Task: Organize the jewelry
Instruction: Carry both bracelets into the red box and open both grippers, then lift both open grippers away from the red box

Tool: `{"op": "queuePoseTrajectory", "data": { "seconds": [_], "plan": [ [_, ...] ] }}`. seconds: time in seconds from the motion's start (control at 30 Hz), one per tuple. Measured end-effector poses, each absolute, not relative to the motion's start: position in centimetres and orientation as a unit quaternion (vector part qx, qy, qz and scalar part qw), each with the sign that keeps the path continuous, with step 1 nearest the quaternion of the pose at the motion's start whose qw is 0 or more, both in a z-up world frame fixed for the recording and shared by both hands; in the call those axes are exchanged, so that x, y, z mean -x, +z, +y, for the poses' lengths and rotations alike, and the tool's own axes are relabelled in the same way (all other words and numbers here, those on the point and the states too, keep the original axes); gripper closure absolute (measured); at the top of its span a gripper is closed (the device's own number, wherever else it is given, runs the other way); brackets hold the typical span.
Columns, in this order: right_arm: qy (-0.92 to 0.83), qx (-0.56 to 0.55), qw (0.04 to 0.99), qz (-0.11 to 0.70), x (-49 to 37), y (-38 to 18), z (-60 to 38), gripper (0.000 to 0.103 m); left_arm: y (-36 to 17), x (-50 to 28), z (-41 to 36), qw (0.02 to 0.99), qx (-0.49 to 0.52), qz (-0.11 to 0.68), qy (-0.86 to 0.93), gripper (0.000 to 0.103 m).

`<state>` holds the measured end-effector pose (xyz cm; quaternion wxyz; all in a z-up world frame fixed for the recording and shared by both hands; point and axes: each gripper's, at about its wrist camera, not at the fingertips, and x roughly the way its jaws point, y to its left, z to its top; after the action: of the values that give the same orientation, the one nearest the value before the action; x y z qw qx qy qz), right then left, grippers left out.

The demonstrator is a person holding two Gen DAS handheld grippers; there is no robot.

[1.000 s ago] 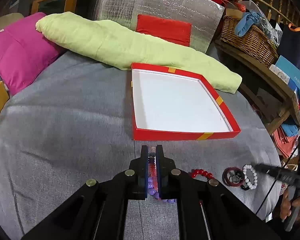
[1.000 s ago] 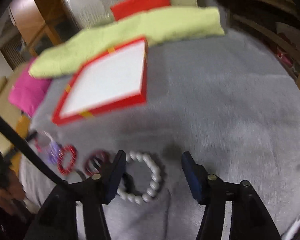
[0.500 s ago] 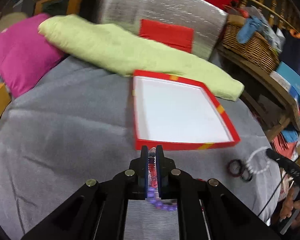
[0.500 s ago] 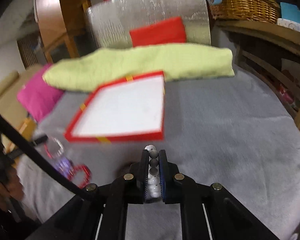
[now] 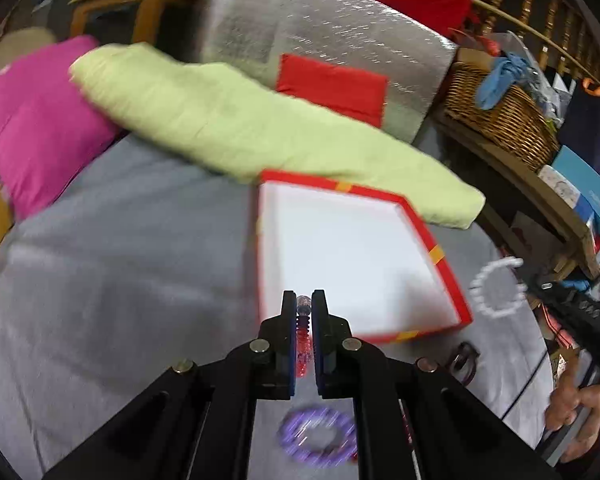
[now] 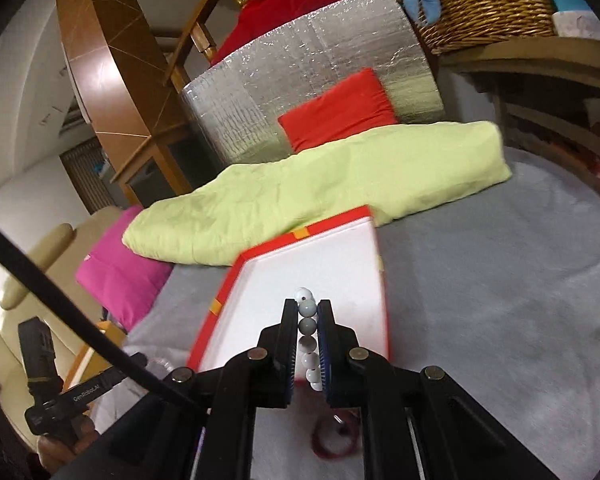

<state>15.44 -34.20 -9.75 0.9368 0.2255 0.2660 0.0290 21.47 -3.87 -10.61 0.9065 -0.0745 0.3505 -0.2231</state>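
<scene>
Both bracelets have just come up off the grey blanket (image 5: 112,280): a second ago the right gripper (image 6: 308,320) stood wide around the white bead bracelet (image 6: 309,334), and now its jaws are clamped on it. The left gripper (image 5: 304,312) stays pinched on a red and purple bracelet (image 5: 303,332), with a purple loop (image 5: 318,434) dangling at 6 o'clock. So the carrying stage has begun. At 12 o'clock, the red tray (image 5: 444,264) lies empty, its white floor bare.
</scene>
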Motion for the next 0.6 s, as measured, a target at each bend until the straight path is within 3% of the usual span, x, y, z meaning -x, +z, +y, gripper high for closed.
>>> {"op": "queuePoseTrajectory", "data": {
  "seconds": [0.47,0.5,0.53,0.6],
  "plan": [
    [0.022,-0.223,0.909,0.351,-22.5,-15.6,-31.7,0.090,-14.2,-25.4,-10.4,0.890,0.035,0.389,-0.235,0.095],
    [0.019,-0.225,0.908,0.354,-22.4,-15.5,-31.9,0.086,-14.3,-25.5,-10.5,0.890,0.032,0.392,-0.231,0.090],
    [0.016,-0.228,0.907,0.354,-22.3,-15.5,-32.1,0.074,-14.4,-25.5,-10.6,0.889,0.031,0.394,-0.230,0.085],
    [0.007,-0.231,0.908,0.349,-21.9,-15.3,-32.6,0.064,-14.5,-25.4,-10.6,0.890,0.028,0.394,-0.226,0.058]
  ]
}}
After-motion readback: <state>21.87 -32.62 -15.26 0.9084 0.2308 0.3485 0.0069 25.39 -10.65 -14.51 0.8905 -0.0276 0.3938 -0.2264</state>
